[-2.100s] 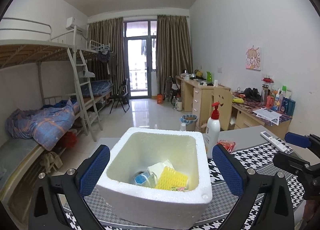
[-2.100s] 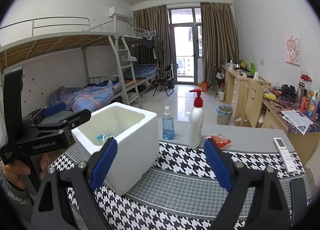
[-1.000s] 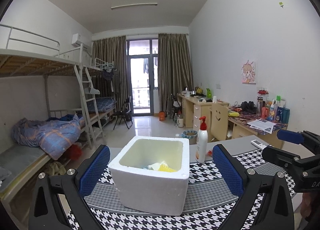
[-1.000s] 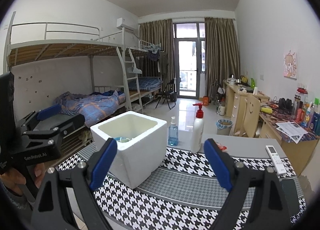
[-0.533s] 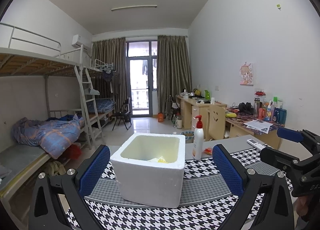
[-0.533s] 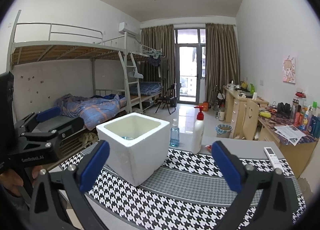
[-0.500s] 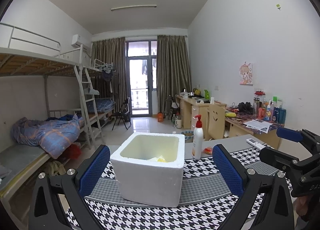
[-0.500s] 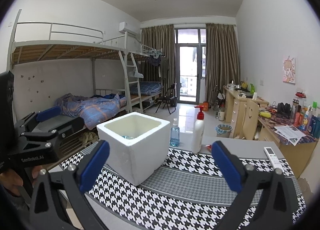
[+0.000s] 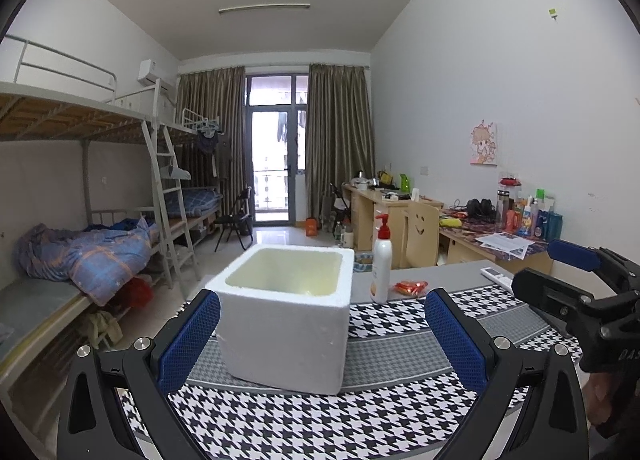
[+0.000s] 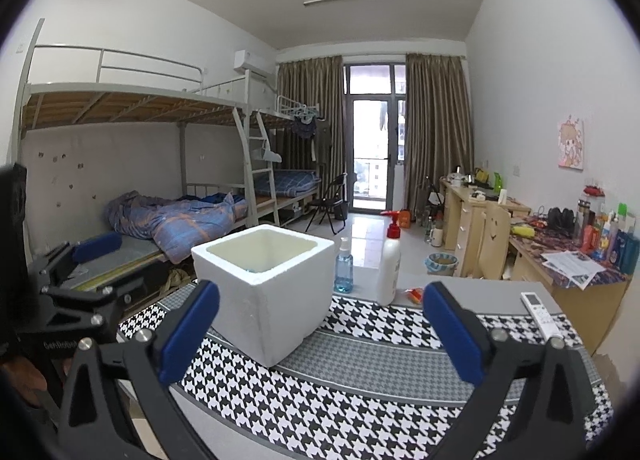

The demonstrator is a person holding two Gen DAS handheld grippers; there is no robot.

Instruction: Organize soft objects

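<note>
A white foam box point(image 9: 286, 312) stands on the houndstooth cloth point(image 9: 360, 412); it also shows in the right wrist view point(image 10: 266, 284). Its contents are hidden below the rim, save a sliver of blue point(image 10: 250, 270). My left gripper point(image 9: 322, 334) is open and empty, held back from the box with its blue pads either side of it. My right gripper point(image 10: 320, 330) is open and empty, held back from the box, which sits left of its middle. Each gripper shows at the edge of the other's view.
A white pump bottle point(image 9: 381, 260) and a red packet point(image 9: 411, 286) sit behind the box. A blue spray bottle point(image 10: 344, 272) stands beside the pump bottle. A white remote point(image 10: 538, 312) lies at the table's right. Bunk beds stand left, desks right.
Both grippers have drawn back and lowered from over the box, so its contents have dropped out of sight. The right gripper's jaws have opened wider. The box has not moved.
</note>
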